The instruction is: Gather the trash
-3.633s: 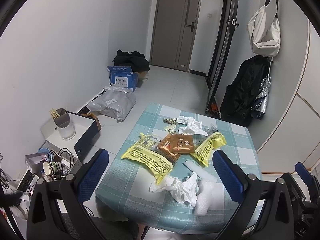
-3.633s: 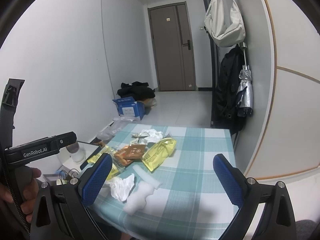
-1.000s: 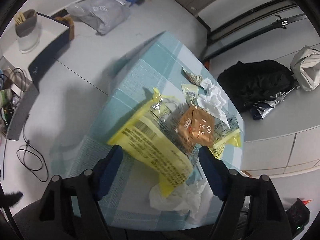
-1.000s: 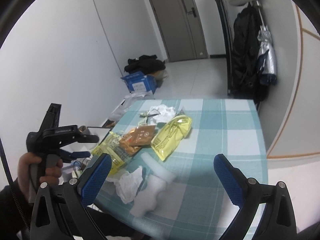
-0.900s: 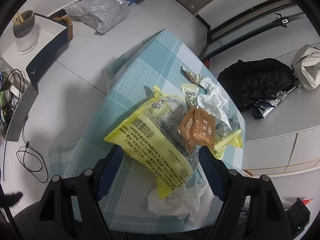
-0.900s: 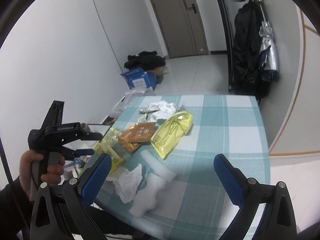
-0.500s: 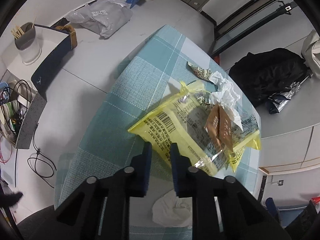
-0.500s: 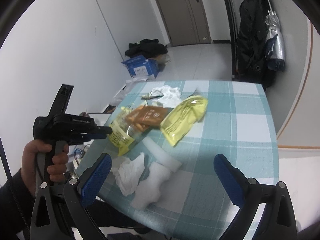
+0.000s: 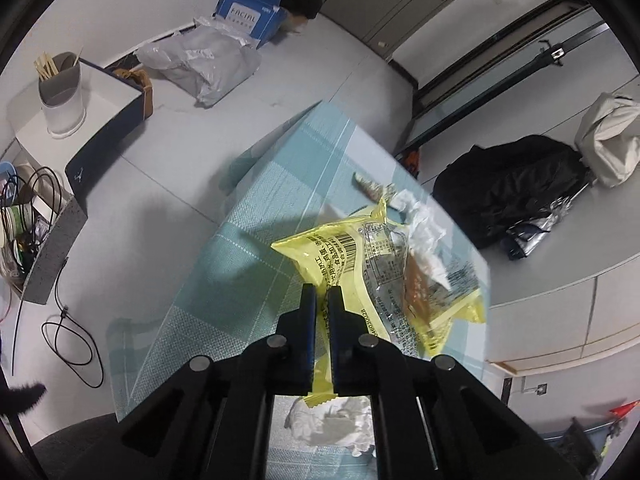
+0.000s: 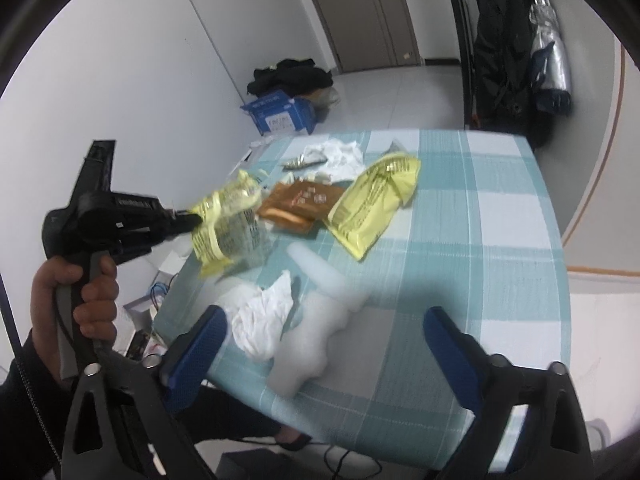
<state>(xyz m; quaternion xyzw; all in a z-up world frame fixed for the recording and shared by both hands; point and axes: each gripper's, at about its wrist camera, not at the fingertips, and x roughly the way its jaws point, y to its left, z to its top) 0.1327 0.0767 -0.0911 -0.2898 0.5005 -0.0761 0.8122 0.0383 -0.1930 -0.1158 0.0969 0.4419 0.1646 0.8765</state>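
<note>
The yellow wrapper (image 9: 360,256) hangs above the left side of the checked table (image 9: 256,264), lifted clear of the cloth and pinched at its near edge by the left gripper (image 9: 322,300), whose two fingers are pressed together on the plastic. In the right wrist view the same wrapper (image 10: 228,220) dangles from the tip of that gripper (image 10: 192,220), held out by the person's left hand (image 10: 80,296). Just beside it on the cloth lies a brown packet (image 10: 300,204), touching a second yellow bag (image 10: 372,204) to its right. Beyond these sit a crumpled white tissue (image 10: 336,154) and a small silvery wrapper (image 10: 300,162). Nearer the table's front edge rest another wad of white tissue (image 10: 264,320) and a pale foam piece (image 10: 316,320), touching each other. The right gripper (image 10: 324,344) hovers over this front edge with its blue-padded fingers spread wide apart and nothing between them. On the floor beyond the table stands a blue cardboard box (image 10: 280,116).
</note>
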